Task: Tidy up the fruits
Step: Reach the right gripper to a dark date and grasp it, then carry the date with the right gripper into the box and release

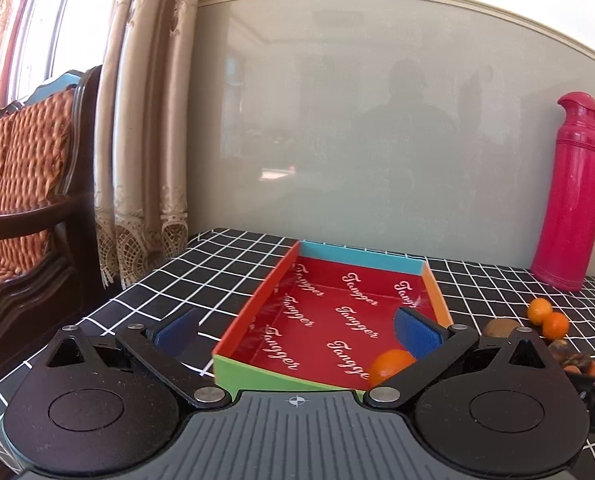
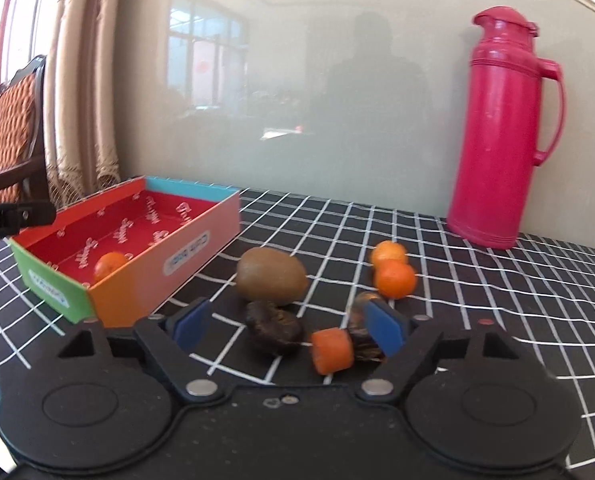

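From the left wrist, the left claw (image 1: 297, 330) gapes wide over the box (image 1: 257, 312), whose long axis runs away toward the wall; one orange (image 1: 389, 364) lies in its near right corner. From the right wrist, the right claw (image 2: 291, 326) stands apart around a dark fruit (image 2: 273, 330), touching nothing; the kiwi (image 2: 271, 276) lies lengthwise right of the box.

Box (image 2: 201, 240) floor mostly free; kiwi (image 2: 271, 276) and oranges (image 2: 393, 272) crowd the cloth beside it.

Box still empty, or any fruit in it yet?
Not empty: one small orange lies on the red floor of the box, near its green end. Nothing else inside.
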A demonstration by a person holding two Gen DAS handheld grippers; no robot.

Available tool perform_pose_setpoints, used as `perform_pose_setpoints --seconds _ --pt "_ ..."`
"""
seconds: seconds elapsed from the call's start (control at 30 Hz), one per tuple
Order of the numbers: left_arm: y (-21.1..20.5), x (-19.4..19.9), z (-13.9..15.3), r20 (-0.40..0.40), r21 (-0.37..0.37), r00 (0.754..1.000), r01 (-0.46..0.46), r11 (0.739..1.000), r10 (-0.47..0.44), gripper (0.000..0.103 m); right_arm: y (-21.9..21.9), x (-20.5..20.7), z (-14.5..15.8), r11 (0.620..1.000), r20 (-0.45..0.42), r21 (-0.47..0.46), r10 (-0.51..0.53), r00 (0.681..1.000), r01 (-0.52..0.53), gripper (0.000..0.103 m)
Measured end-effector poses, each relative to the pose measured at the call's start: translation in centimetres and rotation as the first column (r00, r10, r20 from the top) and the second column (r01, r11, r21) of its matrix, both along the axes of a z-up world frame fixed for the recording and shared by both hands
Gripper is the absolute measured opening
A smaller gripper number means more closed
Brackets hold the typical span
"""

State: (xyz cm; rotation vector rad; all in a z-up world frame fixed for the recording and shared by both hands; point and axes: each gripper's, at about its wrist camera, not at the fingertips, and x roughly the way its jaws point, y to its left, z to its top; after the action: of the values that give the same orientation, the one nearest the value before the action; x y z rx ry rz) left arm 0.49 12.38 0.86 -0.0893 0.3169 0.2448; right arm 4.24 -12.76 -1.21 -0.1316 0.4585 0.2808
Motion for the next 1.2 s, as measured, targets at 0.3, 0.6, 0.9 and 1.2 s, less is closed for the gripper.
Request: perform_pose_setpoints --seconds 0.3,0.6,0.9,1.2 --pt "2.5 -0.4 -0.2 -0.011 -0.008 0.999 -0.040 0.999 0.040 0.103 3.0 1.9 -1.1 0.998 -0.035 -0.058 -0.020 0.999 0.018 0.060" --pt "3.7 -0.7 -0.4 -0.010 -0.031 0.998 -0.060 0.998 0.060 0.103 3.5 4.1 -2.8 0.987 -0.102 -0.144 -0.086 0.991 0.071 0.050" --pt "4.2 -1.1 -0.3 -0.006 -0.022 0.997 -0.072 0.997 0.072 0.103 3.8 3.9 -2.1 0.984 -0.061 -0.156 -0.094 0.994 0.083 0.040" --pt "6.6 -3.0 -0.1 -0.021 0.014 0.993 -0.115 0.993 0.115 0.103 5.6 3.4 0.4 0.996 0.006 -0.053 -0.066 0.998 0.066 0.040"
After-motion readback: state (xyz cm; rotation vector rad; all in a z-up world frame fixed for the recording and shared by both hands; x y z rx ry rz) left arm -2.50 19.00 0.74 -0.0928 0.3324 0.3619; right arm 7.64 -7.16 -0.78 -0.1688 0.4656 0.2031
